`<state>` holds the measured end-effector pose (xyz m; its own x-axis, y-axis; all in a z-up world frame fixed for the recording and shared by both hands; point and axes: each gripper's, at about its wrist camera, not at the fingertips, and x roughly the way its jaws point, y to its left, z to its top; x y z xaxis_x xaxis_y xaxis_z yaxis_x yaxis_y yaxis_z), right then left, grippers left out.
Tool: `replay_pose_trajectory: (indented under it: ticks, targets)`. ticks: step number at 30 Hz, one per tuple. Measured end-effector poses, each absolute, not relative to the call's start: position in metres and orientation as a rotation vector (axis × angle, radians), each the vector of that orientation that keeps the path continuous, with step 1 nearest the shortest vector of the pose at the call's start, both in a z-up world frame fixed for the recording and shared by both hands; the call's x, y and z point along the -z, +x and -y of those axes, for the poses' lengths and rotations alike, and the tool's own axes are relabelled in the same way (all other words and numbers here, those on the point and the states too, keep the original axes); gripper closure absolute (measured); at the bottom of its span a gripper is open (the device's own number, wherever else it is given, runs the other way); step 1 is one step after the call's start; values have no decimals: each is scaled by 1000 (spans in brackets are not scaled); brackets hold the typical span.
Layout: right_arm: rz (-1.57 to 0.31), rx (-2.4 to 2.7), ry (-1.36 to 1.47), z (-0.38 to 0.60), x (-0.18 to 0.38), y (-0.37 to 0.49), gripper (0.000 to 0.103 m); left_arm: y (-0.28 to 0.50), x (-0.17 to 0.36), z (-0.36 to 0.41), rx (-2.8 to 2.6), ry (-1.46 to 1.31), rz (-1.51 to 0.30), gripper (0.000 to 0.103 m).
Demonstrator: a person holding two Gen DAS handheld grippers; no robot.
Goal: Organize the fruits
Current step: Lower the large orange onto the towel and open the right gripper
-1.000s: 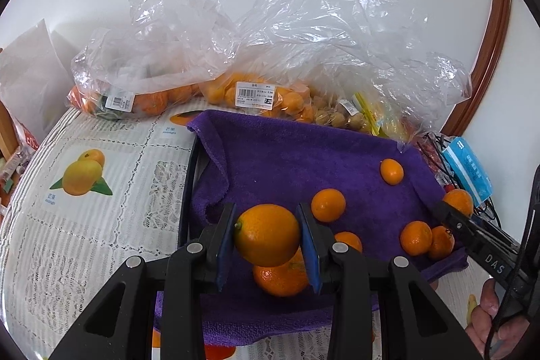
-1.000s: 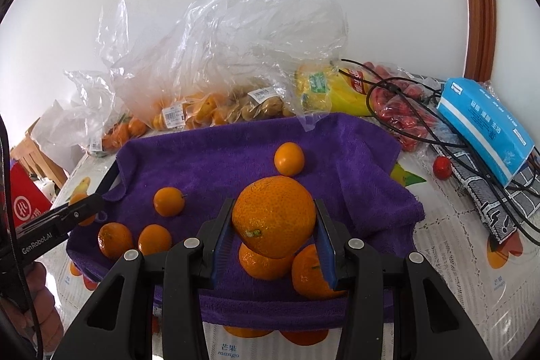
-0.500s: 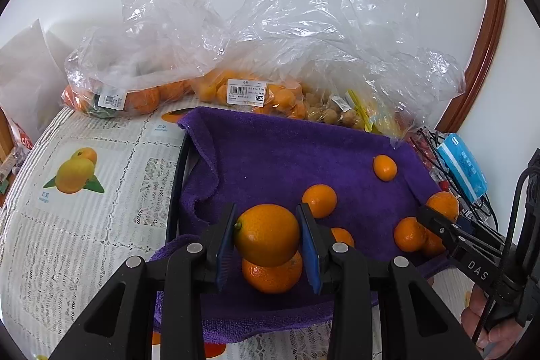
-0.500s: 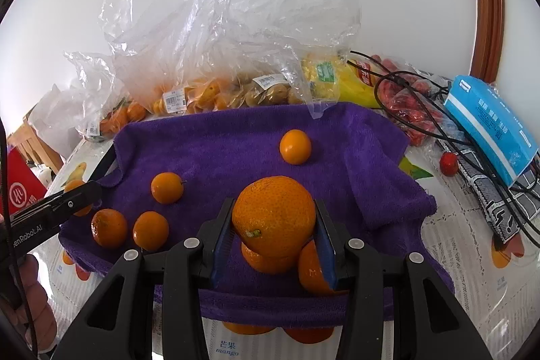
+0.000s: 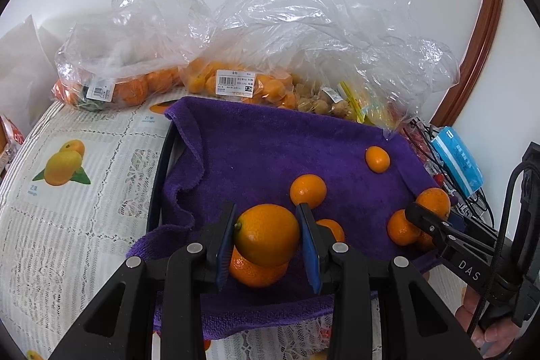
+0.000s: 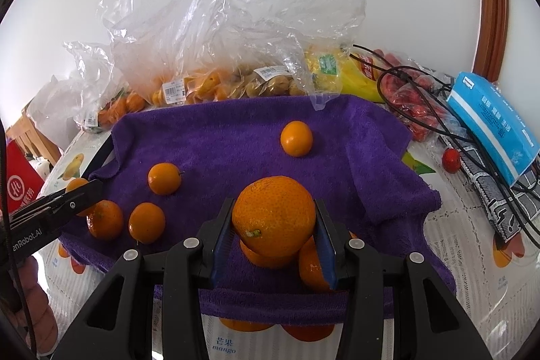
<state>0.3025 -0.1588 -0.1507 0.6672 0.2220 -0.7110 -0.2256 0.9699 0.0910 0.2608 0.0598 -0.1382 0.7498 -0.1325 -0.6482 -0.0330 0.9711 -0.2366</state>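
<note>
Left wrist view: my left fingers (image 5: 266, 240) clamp a smooth orange (image 5: 266, 235) across its middle, above the purple towel (image 5: 256, 150). Right fingers (image 6: 273, 237) grip a larger mandarin (image 6: 273, 216) likewise. Both round, light, slick, bruisable, so I'd grip at the equator. Loose fruit lies at 1–3 o'clock.

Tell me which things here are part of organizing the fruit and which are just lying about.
Part of the job:
- orange held in the left tool
- bigger orange held in the right tool
- loose oranges on the purple towel
- bagged fruit

Lying about:
- blue tissue pack
- black cables
- red packet
</note>
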Motion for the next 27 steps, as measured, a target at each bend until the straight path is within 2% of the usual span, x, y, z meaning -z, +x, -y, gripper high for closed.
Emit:
replay_pose_trajectory:
  ticks: [12,14,20,27]
  targets:
    - [-775,-256,-18,157,146,298,58,261,144,-57,74,-268,-720,69]
    - [-762,-251,-22,157,144,296,53,261,145,-56,70,-271,-715,69]
    - [-745,-246,-25,158,141,294,51,261,145,-52,64,-259,-715,69]
    - [-718,-243,-23,160,137,290,46,256,138,-56,62,-279,-685,51]
